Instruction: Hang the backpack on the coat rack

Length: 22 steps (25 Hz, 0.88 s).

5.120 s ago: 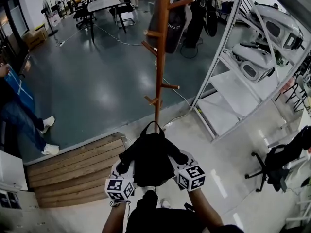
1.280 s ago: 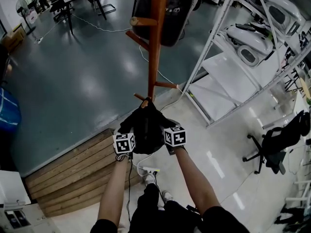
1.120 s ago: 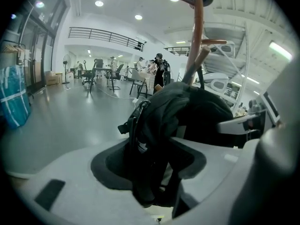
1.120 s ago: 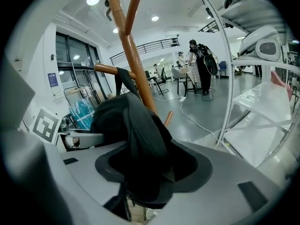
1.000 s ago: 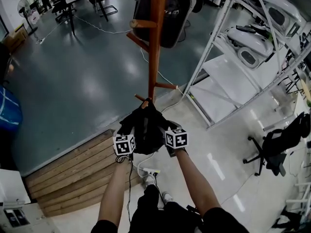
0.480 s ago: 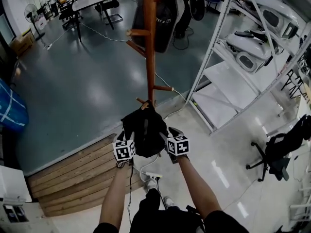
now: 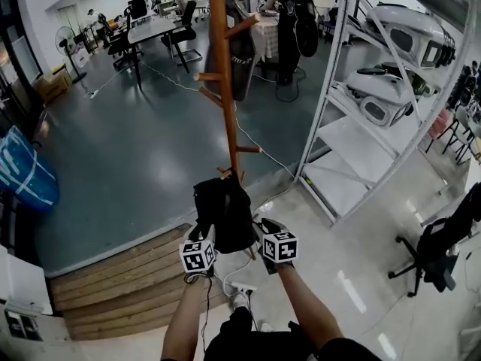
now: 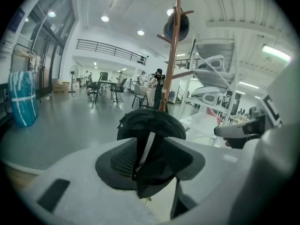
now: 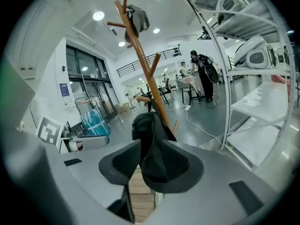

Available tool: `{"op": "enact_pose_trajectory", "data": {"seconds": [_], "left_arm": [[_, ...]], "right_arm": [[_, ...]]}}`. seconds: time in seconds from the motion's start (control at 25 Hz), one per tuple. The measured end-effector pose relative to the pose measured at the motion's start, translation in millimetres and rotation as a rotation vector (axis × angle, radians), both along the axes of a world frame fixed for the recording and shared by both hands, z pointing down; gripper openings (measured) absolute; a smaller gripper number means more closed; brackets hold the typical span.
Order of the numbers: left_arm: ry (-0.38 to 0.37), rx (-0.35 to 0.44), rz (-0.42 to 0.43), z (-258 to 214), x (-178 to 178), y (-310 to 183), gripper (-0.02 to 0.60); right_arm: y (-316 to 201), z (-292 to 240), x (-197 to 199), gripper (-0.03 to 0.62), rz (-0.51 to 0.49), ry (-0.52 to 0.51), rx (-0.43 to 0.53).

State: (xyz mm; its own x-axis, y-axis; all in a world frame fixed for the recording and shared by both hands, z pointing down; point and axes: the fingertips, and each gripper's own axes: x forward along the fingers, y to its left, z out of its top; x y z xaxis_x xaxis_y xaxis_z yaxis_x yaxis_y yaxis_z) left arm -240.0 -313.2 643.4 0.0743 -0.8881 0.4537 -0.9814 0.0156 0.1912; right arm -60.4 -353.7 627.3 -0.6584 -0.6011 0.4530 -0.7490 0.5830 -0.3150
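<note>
**Left gripper** (image 8: 150,149): the jaws have just been closing and are now clamped on a black strap of the backpack (image 8: 150,123), with fabric filling the space between the pads.

**Right gripper** (image 9: 152,158): the same applies. The jaws have just been closing and are pinched on a fold of the backpack's black fabric.

**Load:** in the head view the backpack (image 7: 223,209) hangs between the two grippers, clear of the floor. It sits directly in front of the coat rack (image 7: 224,89), with its top just beside the lowest pegs (image 7: 227,173). No view shows whether its loop is over a peg.

**Change noted:** a second ago the pack lay spread wide across both grippers. It now hangs narrower and more upright against the post. Both jaw pairs have tightened over that interval.

**Surroundings:** the rack's foot stands at the far edge of the wooden platform (image 7: 113,273). Metal shelving (image 7: 353,149) stands to its right.

**Assessment:** the hold appears to have been firmed up for a lift onto a peg. With both grippers engaged, the hanging cannot be judged complete.
</note>
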Motion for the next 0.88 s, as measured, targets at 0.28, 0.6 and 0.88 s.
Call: {"op": "enact_pose_trajectory", "data": {"seconds": [0.28,0.6,0.88], "left_arm": [[-0.017,0.152,-0.06,-49.0,24.4,63.6,0.062],[-0.066,0.236,-0.127,-95.1,48.9,143.4,0.018],[-0.04,0.306,-0.141,-129.7,79.7,211.1,0.018]], "right_arm": [[59.8,-46.6,9.3,0.102,-0.033,-0.122,0.036],[135.2,-84.0,26.4,0.02,-0.068,-0.161,0.14],[206.8,-111.3,42.5,0.012,-0.161,-0.195,0.204]]}}
